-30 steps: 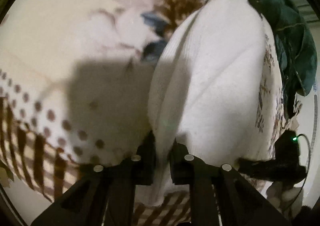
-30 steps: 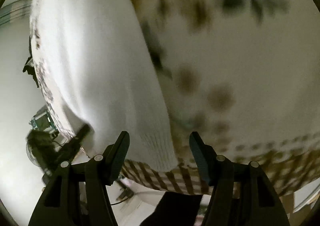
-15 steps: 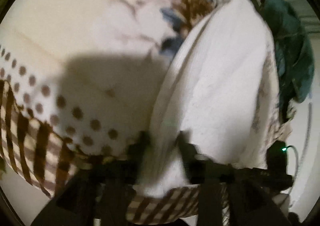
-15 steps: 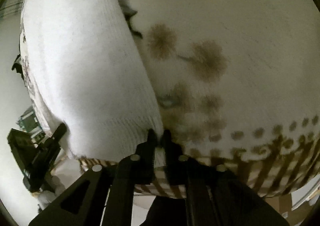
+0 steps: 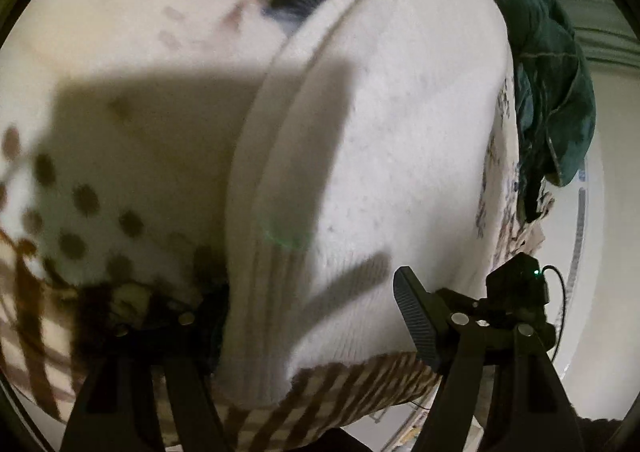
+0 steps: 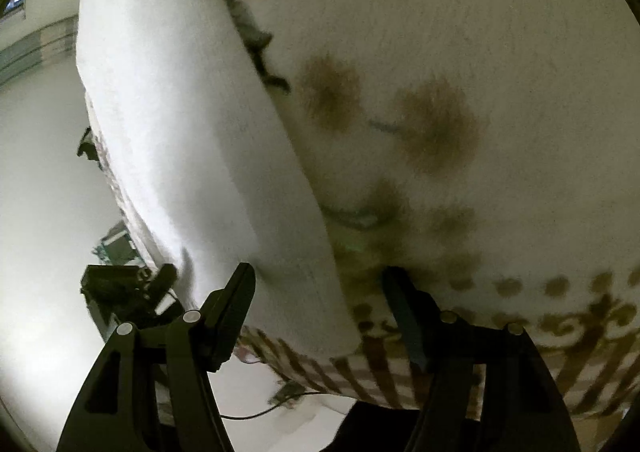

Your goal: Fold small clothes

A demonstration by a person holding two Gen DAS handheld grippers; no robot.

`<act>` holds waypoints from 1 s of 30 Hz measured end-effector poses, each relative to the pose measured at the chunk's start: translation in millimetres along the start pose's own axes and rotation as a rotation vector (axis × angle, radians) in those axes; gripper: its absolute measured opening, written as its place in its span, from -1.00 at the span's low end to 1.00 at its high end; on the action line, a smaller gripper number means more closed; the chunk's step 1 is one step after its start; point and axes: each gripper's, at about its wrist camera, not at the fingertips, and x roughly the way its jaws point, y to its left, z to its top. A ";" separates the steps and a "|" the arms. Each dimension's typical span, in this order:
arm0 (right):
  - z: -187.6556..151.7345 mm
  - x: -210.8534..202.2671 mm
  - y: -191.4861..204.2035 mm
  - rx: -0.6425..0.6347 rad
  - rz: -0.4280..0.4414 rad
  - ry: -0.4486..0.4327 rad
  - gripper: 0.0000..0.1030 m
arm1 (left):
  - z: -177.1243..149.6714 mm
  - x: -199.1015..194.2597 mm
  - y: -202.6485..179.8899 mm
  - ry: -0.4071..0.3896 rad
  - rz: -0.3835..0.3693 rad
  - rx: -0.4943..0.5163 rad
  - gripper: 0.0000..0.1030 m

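A white knit garment [image 5: 380, 156] lies folded on a cream cloth with brown dots and stripes [image 5: 120, 64]. In the left wrist view my left gripper [image 5: 308, 316] is open, its fingers spread either side of the garment's ribbed near edge. In the right wrist view the same garment [image 6: 192, 140] fills the left half, and my right gripper [image 6: 320, 304] is open over its near corner, not holding it. The other gripper [image 6: 120, 288] shows small at the left edge there.
The patterned cloth [image 6: 480, 92] covers the surface and ends in a striped hem near the front edge [image 6: 360, 372]. A dark green cloth [image 5: 548, 92] lies heaped at the far right. A white floor or wall [image 6: 40, 212] lies beyond the edge.
Both grippers have opened: each was shut on the garment's near edge half a second ago and has now let it go. The garment lies flat on the cloth.
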 end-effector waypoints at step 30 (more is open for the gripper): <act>-12.7 -137.1 132.0 -0.194 0.239 -0.288 -0.76 | 58.1 -129.4 -141.7 -0.250 -0.182 0.152 -0.78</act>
